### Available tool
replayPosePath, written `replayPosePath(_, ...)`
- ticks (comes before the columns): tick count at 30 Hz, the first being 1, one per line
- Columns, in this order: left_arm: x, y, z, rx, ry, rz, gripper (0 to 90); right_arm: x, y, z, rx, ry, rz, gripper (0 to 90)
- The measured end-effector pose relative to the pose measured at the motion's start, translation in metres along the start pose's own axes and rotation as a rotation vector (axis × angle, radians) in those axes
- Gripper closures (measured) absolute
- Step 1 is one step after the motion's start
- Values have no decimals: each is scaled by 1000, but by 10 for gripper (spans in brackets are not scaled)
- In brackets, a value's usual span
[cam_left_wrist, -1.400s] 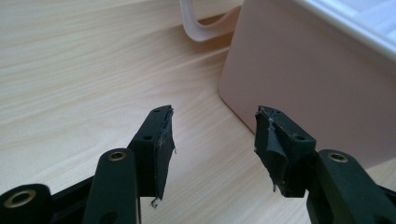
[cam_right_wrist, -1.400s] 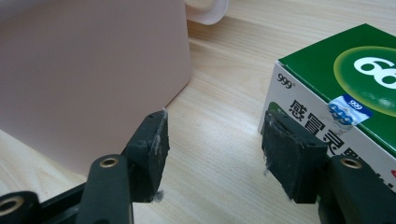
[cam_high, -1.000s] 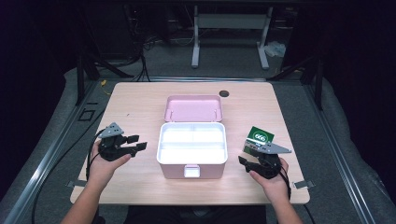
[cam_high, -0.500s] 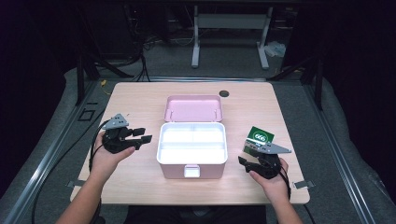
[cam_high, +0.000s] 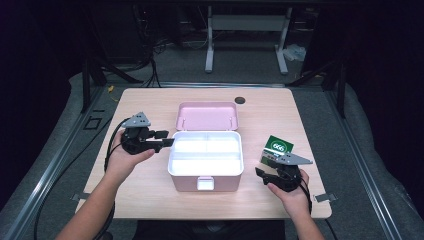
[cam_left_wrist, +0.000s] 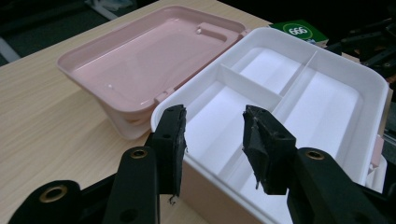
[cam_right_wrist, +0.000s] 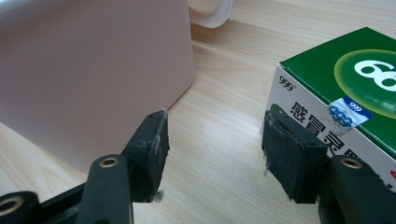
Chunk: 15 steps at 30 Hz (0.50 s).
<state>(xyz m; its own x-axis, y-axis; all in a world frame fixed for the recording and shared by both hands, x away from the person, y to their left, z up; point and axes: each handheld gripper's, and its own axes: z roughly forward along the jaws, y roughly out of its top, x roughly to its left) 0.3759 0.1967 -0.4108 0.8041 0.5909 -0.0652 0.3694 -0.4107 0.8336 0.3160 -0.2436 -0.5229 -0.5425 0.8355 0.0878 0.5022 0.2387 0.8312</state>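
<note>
One storage box (cam_high: 206, 161) stands mid-counter (cam_high: 150, 200): rounded rectangular pink plastic shell, glossy white tray divided into compartments, hinged pink lid (cam_high: 207, 116) lying open behind it. One green-and-white cardboard carton (cam_high: 278, 148), matte, rectangular, rests on the pale wood-grain counter to the right of the box. Left tool (cam_high: 166, 138) hovers at the box's left rim; its jaws have just been closing, partly apart, nothing between them. Right tool (cam_right_wrist: 212, 154): jaws partly apart over bare counter, one pad against the carton's side, gripping nothing.

"999" — green medicine box (cam_right_wrist: 345, 88)
</note>
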Motion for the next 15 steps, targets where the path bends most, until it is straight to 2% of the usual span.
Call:
replayPosePath(8,-7,23,13,96,-40,82,647,0,0,-1,-4,2,-2,411)
replayPosePath(15,-9,39,26,168,-83,116,661,-1,0,-1,-5,2,-2,411)
